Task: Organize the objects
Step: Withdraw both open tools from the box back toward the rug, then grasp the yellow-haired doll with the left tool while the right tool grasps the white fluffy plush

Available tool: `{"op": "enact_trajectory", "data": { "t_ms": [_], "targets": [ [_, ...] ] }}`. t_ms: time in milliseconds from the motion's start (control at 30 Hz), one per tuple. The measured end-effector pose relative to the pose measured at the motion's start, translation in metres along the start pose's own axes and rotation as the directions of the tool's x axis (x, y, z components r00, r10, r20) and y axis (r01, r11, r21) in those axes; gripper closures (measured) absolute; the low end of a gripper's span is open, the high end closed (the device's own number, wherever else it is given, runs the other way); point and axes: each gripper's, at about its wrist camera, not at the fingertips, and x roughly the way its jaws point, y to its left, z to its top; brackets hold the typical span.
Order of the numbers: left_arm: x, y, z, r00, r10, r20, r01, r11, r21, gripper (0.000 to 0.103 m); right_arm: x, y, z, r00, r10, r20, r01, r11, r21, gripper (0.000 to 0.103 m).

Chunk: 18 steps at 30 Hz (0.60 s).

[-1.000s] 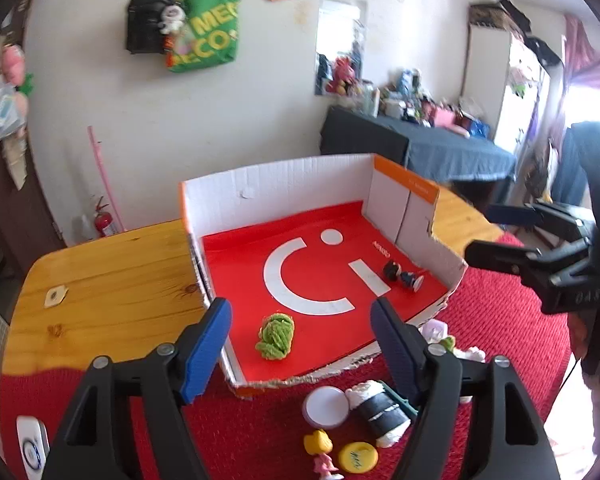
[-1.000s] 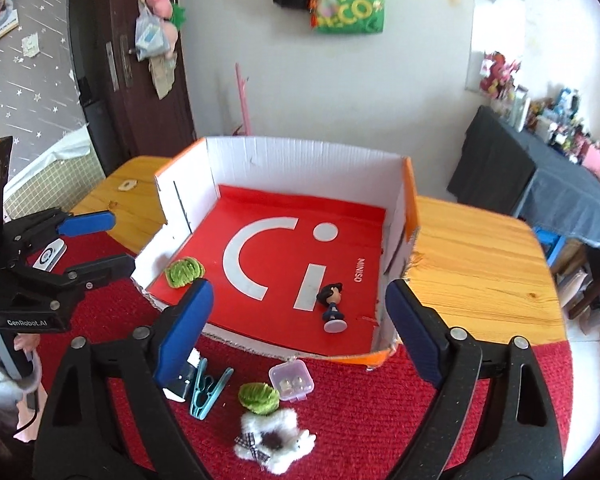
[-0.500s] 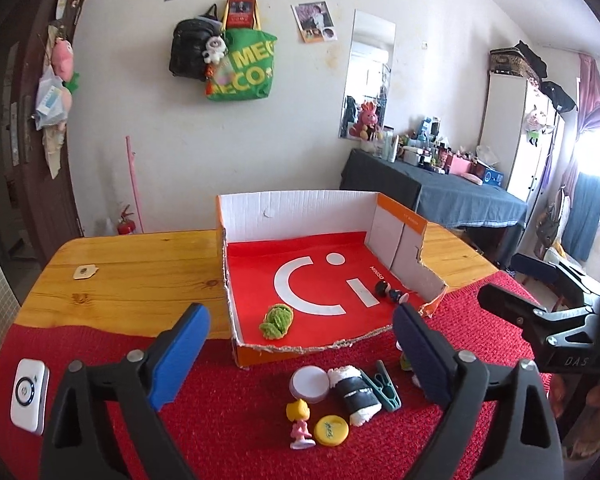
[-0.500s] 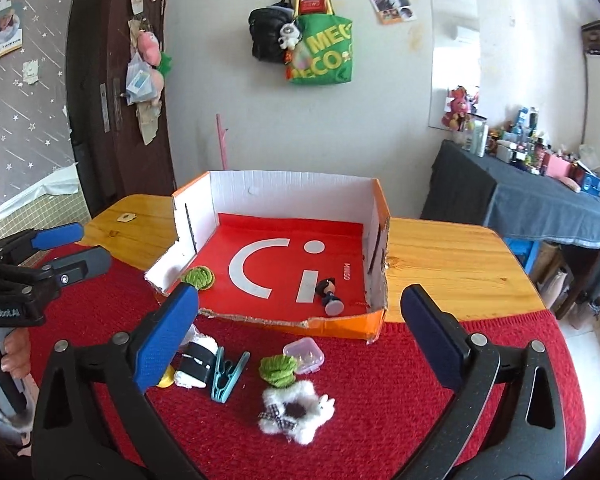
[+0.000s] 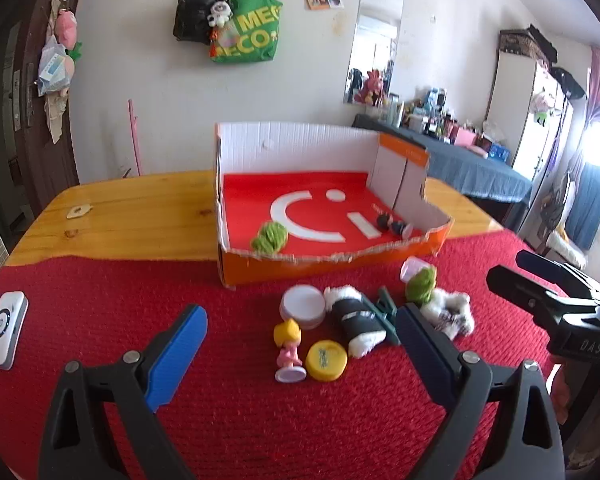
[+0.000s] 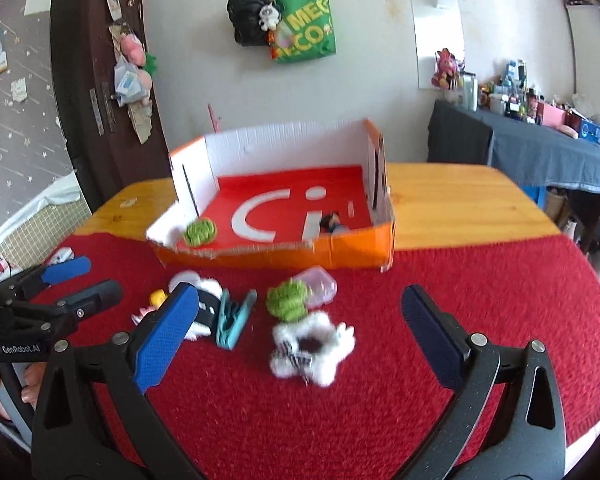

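Left wrist view: camera sits lower and farther back than a second ago. Left gripper jaws wider than before, released, nothing between. Cardboard box on the table's wood; green ball and small dark figurine lie inside. Teal clip beside the black-and-white plush.

Right wrist view: right gripper jaws spread, empty, over the red cloth. Clip's long axis runs diagonally, toward the box. White fluffy toy between the fingers' line; open cloth to its right.

White wall, dark door, mirror
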Motion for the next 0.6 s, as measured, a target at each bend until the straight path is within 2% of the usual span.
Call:
{"op": "enact_trajectory", "data": {
  "t_ms": [100,300,600],
  "targets": [
    [0.005,0.000,-0.007,1.000,0.007,-0.025,-0.007,1.000,-0.001,0.006,0.005,0.003,-0.010,0.999,-0.034,-0.027,0.033,0.999,-0.018,0.000],
    [0.014,0.005,-0.016,0.997,-0.003,-0.071,0.001,1.000,-0.029,0.006,0.017,-0.002,-0.025,0.995,-0.025,-0.098,0.026,1.000,0.013,0.000],
    [0.028,0.019,-0.026,0.989,-0.005,-0.145,-0.004,0.998,-0.062,0.006,0.022,-0.009,-0.028,0.990,-0.037,-0.135,0.040,0.999,0.019,0.000]
  ]
}}
